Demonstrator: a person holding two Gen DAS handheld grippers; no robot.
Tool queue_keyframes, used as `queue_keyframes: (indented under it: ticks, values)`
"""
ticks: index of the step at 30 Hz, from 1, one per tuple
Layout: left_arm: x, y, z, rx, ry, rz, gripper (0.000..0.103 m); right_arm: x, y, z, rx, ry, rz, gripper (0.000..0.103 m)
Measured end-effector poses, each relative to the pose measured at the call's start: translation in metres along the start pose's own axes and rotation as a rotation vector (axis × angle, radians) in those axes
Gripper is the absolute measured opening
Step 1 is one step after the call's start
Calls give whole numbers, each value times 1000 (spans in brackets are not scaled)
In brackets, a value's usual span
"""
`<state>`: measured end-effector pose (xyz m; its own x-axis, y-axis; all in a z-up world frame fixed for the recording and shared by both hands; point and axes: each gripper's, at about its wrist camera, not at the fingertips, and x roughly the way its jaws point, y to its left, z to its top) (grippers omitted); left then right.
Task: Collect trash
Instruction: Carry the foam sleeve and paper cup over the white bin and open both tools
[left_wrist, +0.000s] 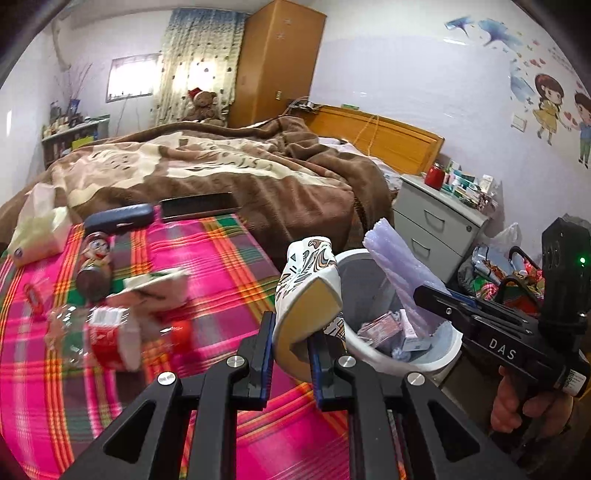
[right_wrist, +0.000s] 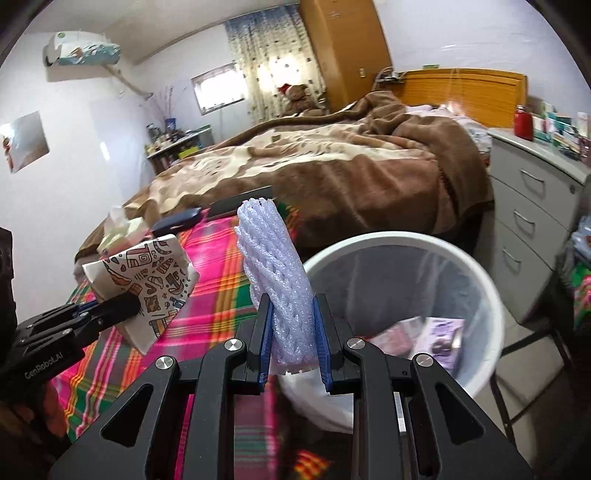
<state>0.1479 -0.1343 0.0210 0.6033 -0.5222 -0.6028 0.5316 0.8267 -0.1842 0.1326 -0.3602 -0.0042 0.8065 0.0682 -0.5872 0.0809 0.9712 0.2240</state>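
Left to right, at this moment. On the plaid sheet (left_wrist: 221, 258) at far left lay the trash not yet collected: a blurred plastic bottle (left_wrist: 99, 332) with a red label, a torn wrapper (left_wrist: 155, 291) just beside it, and a tissue pack (left_wrist: 37, 229) nearer the blanket (left_wrist: 221, 173). A small figurine (left_wrist: 96, 266), a dark case (left_wrist: 118, 218) and a flat black box (left_wrist: 199, 205) also lay there; whether these counted as trash I could not tell.

My left hand-held gripper (left_wrist: 291, 354) was clamped on a patterned carton (left_wrist: 306, 288), pads on its open lower end, the carton tilted up above the bed edge, beside the bin (left_wrist: 413, 362). I judged it light and thin-walled, stiff along its folds but easy to crush; a hold across a creased edge would serve better than one across a flat face.

My right hand-held gripper (right_wrist: 293, 339) was clamped on a foam net sleeve (right_wrist: 275, 266), gripped near its lower end and standing upright just beside the bin's rim (right_wrist: 369, 240). I judged the sleeve very light, soft and springy: it compresses under the pads, cannot slip easily, and may cling on release.

The lined white bin stood beside the bed and held a few small boxes (right_wrist: 439, 339).
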Motion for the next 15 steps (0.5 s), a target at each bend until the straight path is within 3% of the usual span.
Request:
queue_keyframes:
  ticks: [15]
  values:
    - [62,-73,15,77,62,-94,17,-5,-61,0,73,22,-147,22]
